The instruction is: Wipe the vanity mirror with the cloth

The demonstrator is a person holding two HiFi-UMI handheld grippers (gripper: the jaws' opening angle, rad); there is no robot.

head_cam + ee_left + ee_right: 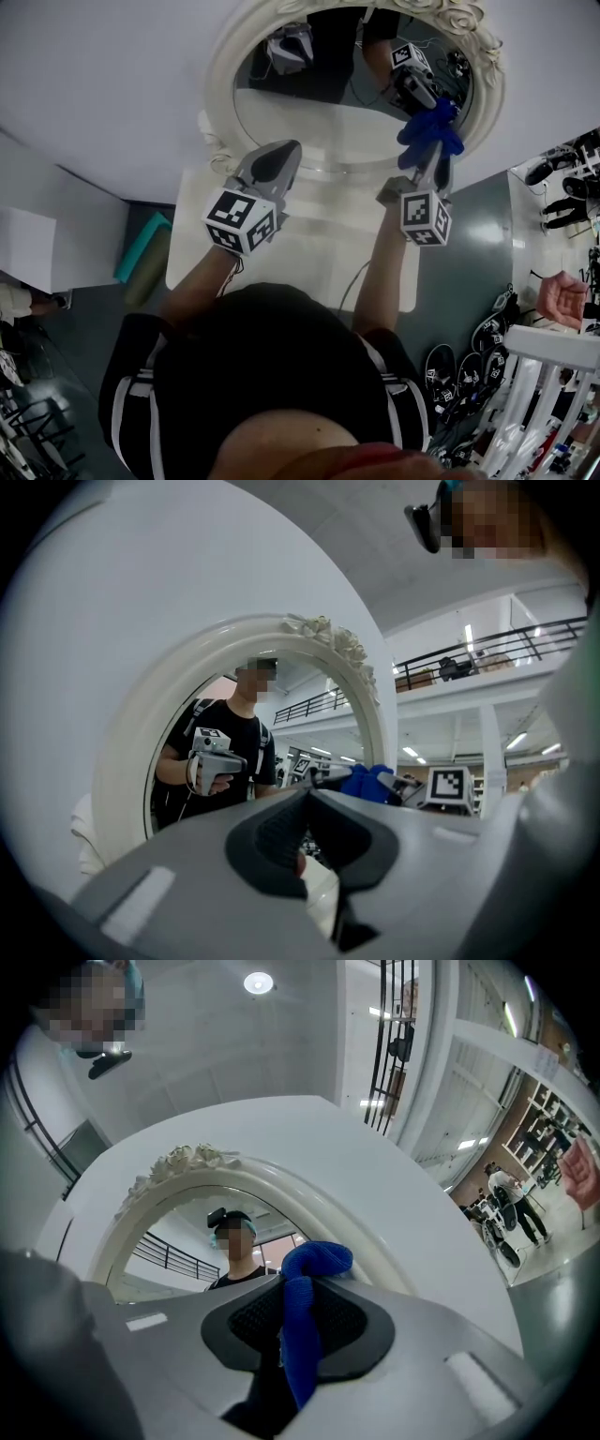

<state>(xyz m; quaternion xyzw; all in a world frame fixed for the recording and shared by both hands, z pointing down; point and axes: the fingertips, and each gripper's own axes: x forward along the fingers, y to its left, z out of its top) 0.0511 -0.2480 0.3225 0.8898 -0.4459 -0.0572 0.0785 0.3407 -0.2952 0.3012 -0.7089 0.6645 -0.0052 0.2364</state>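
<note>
An oval vanity mirror with an ornate white frame [225,66] leans on the wall above a white tabletop [319,253]. My right gripper [433,155] is shut on a blue cloth [429,127], which presses against the lower right of the glass [309,108]. In the right gripper view the cloth [314,1262] bunches out past the jaw tips of that gripper [295,1335], in front of the frame [309,1190]. My left gripper [279,161] is shut and holds nothing. It hovers at the frame's lower left. In the left gripper view, its jaws [305,855] face the frame [141,724], with the cloth [366,782] to the right.
A teal object [141,248] sits on the floor left of the table. A white railed piece of furniture [553,375] and dark gear [469,366] stand at the right. Another person's hand [562,298] shows at the right edge. The holder's reflection fills the glass.
</note>
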